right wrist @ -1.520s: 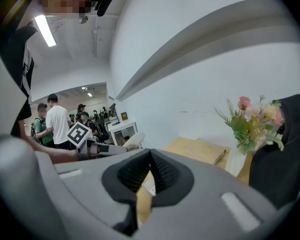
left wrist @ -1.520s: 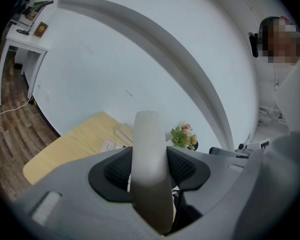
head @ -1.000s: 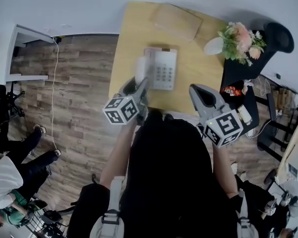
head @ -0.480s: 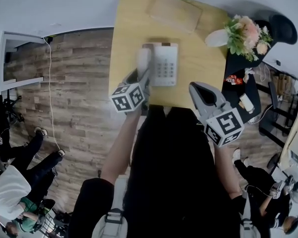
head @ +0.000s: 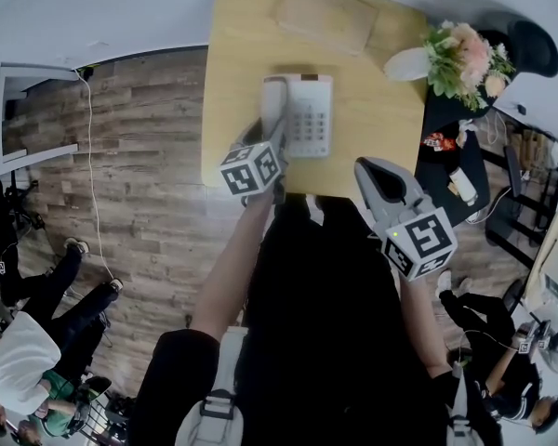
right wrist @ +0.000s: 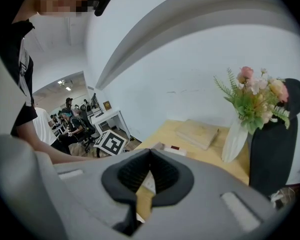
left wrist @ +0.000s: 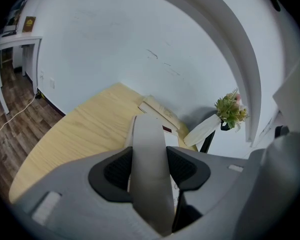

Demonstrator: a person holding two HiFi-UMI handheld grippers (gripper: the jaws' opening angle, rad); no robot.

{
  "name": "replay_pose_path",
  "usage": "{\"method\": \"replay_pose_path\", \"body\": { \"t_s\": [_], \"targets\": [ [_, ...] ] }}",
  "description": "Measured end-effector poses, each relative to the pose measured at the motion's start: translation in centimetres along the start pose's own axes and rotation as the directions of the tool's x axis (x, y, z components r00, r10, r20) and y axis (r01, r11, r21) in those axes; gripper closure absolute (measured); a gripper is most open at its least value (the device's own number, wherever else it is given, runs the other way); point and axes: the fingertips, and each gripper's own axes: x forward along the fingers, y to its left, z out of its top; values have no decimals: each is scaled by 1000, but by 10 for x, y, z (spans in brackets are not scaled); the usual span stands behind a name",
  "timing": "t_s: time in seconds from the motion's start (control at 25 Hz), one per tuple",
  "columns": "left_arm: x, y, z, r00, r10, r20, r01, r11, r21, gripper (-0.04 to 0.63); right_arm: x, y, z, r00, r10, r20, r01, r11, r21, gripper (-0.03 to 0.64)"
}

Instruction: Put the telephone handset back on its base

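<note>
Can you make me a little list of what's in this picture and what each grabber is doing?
Left gripper: shut on the handset
Right gripper: shut, holding nothing
Handset place: over the left side of the phone base; cannot tell whether it is seated
Table: wooden, also holds a flower vase and a flat tan box

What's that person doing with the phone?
A person holds a gripper in each hand. The left gripper is shut on the white handset, holding it over the left side of the base on the wooden table. Whether it touches the base yet is unclear. The right gripper is shut, empty, and hangs near the table's front edge.
</note>
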Motion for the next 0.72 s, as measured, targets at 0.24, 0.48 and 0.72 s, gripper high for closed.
{"method": "replay_pose_path", "body": {
  "t_s": [0.24,0.48,0.72],
  "targets": [
    [9,5,0,999,42,5,-42,999,17,376,-3,1,-8,1000,-9,-9,9,1000,14,614],
    [14,5,-1,998,61,8,-61,997,46,376,-9,-5,-14,999,-28,-20,29,999,24,614],
    [14,6,-2,996,85,1,-85,992,90,376,-13,-6,-16,999,-27,-16,28,999,24,614]
  ]
}}
